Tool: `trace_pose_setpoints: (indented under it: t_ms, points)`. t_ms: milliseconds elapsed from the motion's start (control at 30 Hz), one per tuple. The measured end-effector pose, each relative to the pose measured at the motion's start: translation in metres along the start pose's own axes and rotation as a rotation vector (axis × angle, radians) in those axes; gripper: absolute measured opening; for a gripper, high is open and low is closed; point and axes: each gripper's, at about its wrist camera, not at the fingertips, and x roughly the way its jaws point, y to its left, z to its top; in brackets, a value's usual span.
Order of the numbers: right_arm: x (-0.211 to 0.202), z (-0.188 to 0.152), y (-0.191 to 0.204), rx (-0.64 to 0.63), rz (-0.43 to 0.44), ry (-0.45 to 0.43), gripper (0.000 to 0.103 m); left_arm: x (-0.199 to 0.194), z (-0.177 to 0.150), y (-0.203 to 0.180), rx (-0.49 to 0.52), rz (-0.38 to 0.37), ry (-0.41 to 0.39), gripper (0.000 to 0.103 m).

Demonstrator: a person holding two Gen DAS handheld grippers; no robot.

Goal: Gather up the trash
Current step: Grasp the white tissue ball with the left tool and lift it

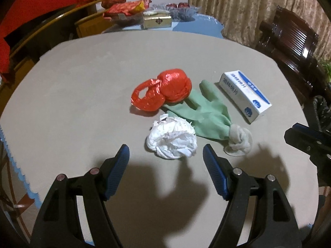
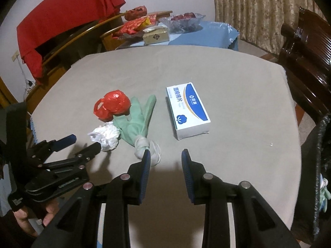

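Observation:
On the grey tabletop (image 1: 82,95) lie a crumpled red plastic bag (image 1: 165,91) (image 2: 112,104), a green glove (image 1: 206,113) (image 2: 140,113) with a knotted whitish cuff (image 1: 240,138), a ball of white tissue (image 1: 171,138) (image 2: 107,136) and a white-and-blue box (image 1: 244,95) (image 2: 189,111). My left gripper (image 1: 165,147) (image 2: 85,142) hovers open just short of the tissue, with its jaws set wide. My right gripper (image 2: 166,153) (image 1: 306,140) is open with a narrower gap and nothing between its fingers. Its left finger stands beside the glove's cuff (image 2: 144,144), and the box lies ahead of it.
A black bin bag (image 2: 322,165) hangs past the table's right edge, with a greenish item inside. A dark wooden chair (image 2: 306,51) stands at the right. Beyond the grey table sit snack bags (image 1: 126,8), a gold box (image 1: 157,21) and a glass bowl (image 1: 182,10).

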Motion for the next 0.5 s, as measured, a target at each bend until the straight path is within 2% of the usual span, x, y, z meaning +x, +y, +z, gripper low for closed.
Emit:
trace_pose_setpoints:
  t_ms: [400, 467, 500]
  points:
    - [0.036, 0.007, 0.007, -0.009, 0.023, 0.045, 0.032, 0.041, 0.006, 0.005, -0.008, -0.031, 0.039, 0.071]
    - [0.040, 0.008, 0.011, -0.014, 0.027, 0.049, 0.031, 0.040, 0.005, 0.006, -0.005, -0.049, 0.034, 0.065]
    - [0.042, 0.008, 0.013, -0.018, 0.028, 0.051, 0.031, 0.039, 0.005, 0.007, -0.004, -0.066, 0.034, 0.054]
